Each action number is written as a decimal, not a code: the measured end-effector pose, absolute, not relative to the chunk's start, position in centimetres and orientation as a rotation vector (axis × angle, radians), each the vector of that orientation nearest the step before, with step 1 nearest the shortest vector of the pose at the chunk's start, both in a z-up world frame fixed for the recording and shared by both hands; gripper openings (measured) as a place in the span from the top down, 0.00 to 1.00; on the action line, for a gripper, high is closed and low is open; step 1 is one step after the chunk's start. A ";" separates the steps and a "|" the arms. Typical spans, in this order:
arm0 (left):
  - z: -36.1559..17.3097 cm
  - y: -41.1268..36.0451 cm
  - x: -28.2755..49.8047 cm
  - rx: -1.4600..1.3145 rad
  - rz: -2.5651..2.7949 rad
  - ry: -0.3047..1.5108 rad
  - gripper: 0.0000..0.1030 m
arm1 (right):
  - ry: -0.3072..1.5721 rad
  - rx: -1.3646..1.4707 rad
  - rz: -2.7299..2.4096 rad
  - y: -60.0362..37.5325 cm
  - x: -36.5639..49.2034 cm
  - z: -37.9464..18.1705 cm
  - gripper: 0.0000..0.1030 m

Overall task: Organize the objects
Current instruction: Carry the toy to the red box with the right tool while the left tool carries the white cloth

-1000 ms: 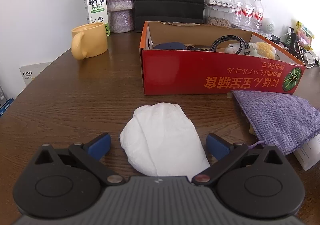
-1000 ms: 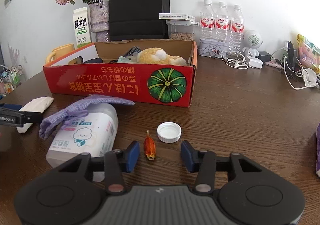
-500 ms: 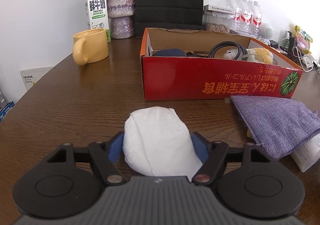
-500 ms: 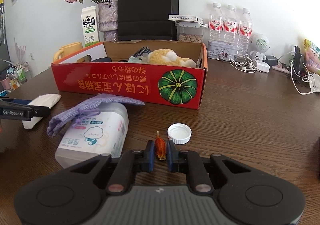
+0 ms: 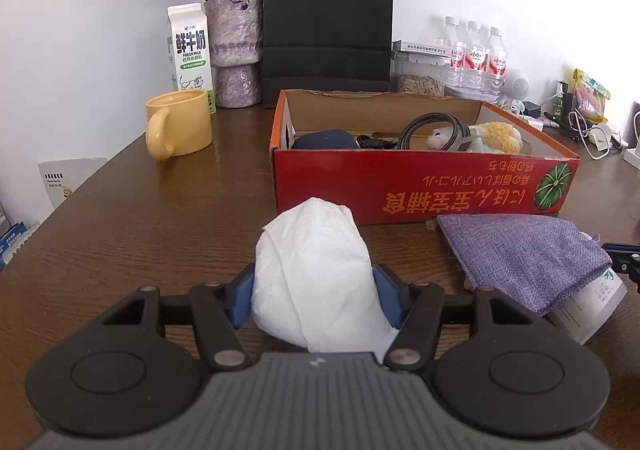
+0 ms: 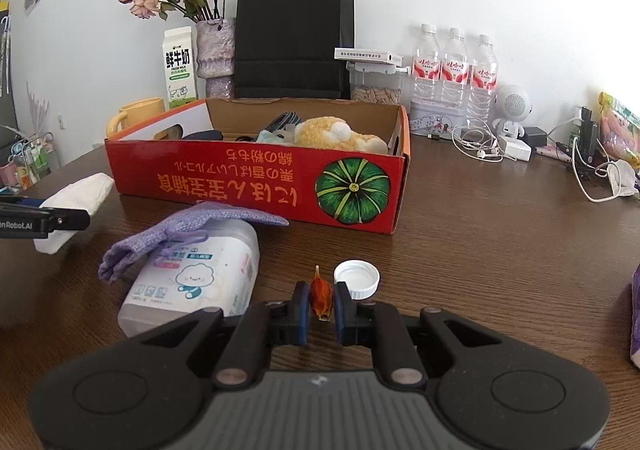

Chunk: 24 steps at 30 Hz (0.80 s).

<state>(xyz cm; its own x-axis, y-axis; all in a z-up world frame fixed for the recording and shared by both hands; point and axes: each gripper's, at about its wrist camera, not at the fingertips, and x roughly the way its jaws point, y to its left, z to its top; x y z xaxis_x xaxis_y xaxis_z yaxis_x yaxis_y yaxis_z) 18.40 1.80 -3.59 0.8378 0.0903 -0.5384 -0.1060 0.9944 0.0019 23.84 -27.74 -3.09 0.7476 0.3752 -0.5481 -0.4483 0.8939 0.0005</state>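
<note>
A crumpled white tissue wad (image 5: 316, 274) sits pinched between blue pads at six o'clock of the red cardboard box (image 5: 424, 189), its tip raised toward the box. The open box holds a yellow plush toy (image 6: 340, 133) and a coiled cable (image 5: 432, 127). Near the box's five o'clock, a small orange-brown wrapped piece (image 6: 321, 296) stands clamped upright beside a white bottle cap (image 6: 357, 278).

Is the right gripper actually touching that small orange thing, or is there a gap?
Touching. In the right wrist view the right gripper has both blue pads pressed against the small orange thing, with no gap showing on either side.
</note>
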 end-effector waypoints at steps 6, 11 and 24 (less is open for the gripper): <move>-1.7 1.1 18.6 -0.024 0.082 0.520 0.39 | 0.512 -0.118 0.459 -27.5 23.5 -1.6 0.88; -0.2 0.1 19.4 -0.022 0.056 0.473 0.39 | 0.445 -0.114 0.479 -26.5 23.9 0.5 0.88; 2.7 -1.9 23.7 -0.038 0.008 0.380 0.39 | 0.333 -0.079 0.514 -22.4 28.0 4.0 0.88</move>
<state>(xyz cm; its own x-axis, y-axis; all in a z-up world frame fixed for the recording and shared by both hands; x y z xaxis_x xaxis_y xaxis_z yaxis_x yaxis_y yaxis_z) 23.71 -1.90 2.73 0.9286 0.0005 -0.3711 -0.0147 0.9993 -0.0355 27.97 -22.41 3.98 0.8182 0.4694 -0.3320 -0.4948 0.8689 0.0089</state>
